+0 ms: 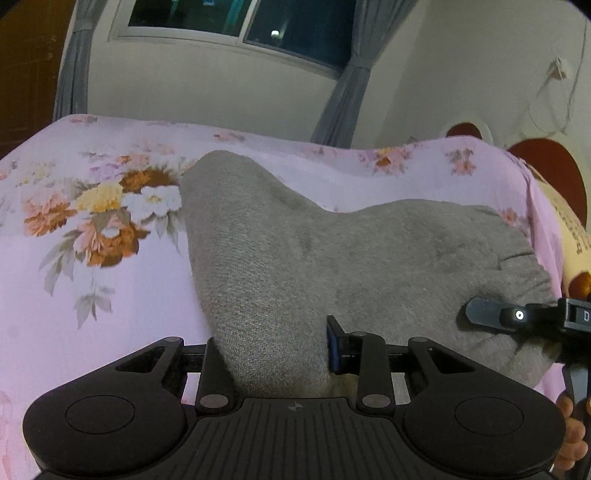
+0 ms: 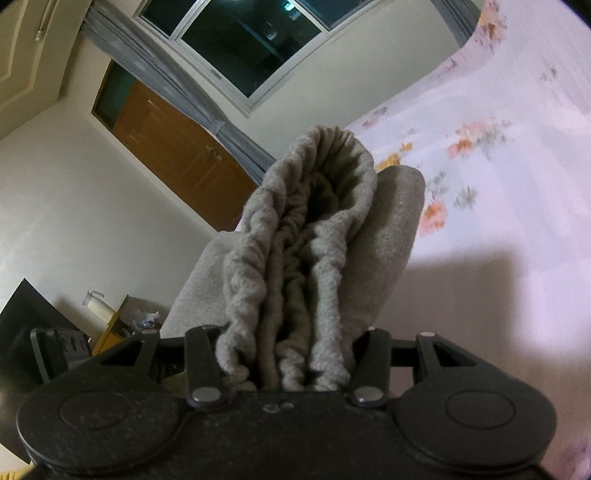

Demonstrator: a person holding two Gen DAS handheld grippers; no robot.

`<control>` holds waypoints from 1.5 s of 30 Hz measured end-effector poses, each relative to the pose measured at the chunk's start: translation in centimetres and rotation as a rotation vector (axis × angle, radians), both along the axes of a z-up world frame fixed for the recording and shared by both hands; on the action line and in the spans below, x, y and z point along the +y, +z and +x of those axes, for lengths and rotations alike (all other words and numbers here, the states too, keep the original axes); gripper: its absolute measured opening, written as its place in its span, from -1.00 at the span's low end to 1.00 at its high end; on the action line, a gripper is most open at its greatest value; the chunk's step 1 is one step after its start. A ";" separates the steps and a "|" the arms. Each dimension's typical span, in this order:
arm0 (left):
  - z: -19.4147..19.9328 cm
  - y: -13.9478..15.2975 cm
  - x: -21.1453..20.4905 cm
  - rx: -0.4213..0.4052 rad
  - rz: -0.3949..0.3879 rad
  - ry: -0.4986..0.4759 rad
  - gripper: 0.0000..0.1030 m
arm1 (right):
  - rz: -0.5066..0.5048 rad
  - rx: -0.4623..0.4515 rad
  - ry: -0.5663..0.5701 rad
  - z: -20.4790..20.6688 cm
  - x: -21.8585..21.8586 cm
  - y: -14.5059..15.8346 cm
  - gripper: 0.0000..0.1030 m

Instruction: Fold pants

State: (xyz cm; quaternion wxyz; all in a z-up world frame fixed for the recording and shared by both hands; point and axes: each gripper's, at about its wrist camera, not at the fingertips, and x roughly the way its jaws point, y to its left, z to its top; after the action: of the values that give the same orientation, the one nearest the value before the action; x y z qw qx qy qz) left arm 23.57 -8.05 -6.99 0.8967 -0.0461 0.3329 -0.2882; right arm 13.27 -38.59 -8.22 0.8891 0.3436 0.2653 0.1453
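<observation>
Both tongs clamp grey pants point(image 1: 332, 258) (waistband right-view only).

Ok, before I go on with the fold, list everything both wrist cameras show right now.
pants: one, grey, lying over the bed, held at two spots
elastic waistband: one, grey, bunched, in the right grip
bedsheet: one, pink floral, covering the bed
window: one, dark glass, far wall
curtains: grey, tied beside the window
door: one, brown wood, left of the window in the right wrist view
left hand-held gripper: black, shut on the pants
right hand-held gripper: black, shut on the waistband; also visible at the left wrist view's right edge
person's fingers: lower right edge of the left wrist view
</observation>
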 end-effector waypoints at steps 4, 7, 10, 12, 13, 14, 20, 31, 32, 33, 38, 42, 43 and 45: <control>2.4 0.4 -1.0 -0.020 -0.004 0.016 -0.37 | -0.003 -0.018 0.000 2.3 -1.0 0.4 -0.09; 4.4 0.0 -1.7 -0.022 -0.010 0.033 -0.37 | 0.012 -0.019 -0.002 4.3 -1.8 -0.1 -0.09; 6.5 -0.8 -2.3 -0.009 -0.016 0.055 -0.37 | 0.026 -0.009 0.001 6.5 -2.3 -0.9 -0.09; 7.7 -1.6 -2.7 -0.001 -0.011 0.063 -0.37 | 0.039 0.001 0.003 7.7 -2.8 -1.8 -0.09; 8.2 -2.1 -2.9 0.003 -0.006 0.066 -0.37 | 0.046 0.005 0.003 8.1 -2.9 -2.3 -0.09; 8.7 -2.6 -3.2 0.006 0.000 0.069 -0.37 | 0.052 0.010 0.003 8.6 -3.0 -2.9 -0.09; 11.3 -5.5 -4.4 0.025 0.030 0.083 -0.37 | 0.053 0.045 -0.005 11.1 -3.4 -5.9 -0.09; 13.3 -12.7 -4.5 0.092 0.146 0.095 0.09 | 0.069 0.209 -0.074 11.7 -4.6 -13.4 0.11; 13.3 -12.8 -4.4 0.085 0.156 0.105 0.21 | 0.069 0.214 -0.083 11.5 -4.6 -13.6 0.13; 13.2 -12.8 -4.4 0.077 0.168 0.110 0.26 | 0.067 0.214 -0.087 11.4 -4.6 -13.7 0.16; 12.8 -11.7 -4.2 0.062 0.240 0.147 0.40 | -0.003 0.238 -0.133 10.4 -4.3 -12.0 0.45; 11.1 -9.7 -3.4 0.006 0.305 0.195 0.41 | -0.098 0.207 -0.229 8.0 -4.5 -9.3 0.72; 10.6 -9.2 -3.0 -0.004 0.307 0.201 0.42 | -0.117 0.197 -0.249 7.5 -4.3 -8.6 0.73; 9.6 -8.3 -2.7 -0.013 0.305 0.198 0.42 | -0.166 0.162 -0.258 6.4 -3.4 -6.8 0.74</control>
State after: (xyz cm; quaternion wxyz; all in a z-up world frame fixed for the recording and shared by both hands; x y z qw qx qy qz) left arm 33.16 -10.73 -15.31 0.9195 0.0596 0.3606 -0.1448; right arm 19.67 -42.00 -15.02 0.9014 0.3106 0.3010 -0.0206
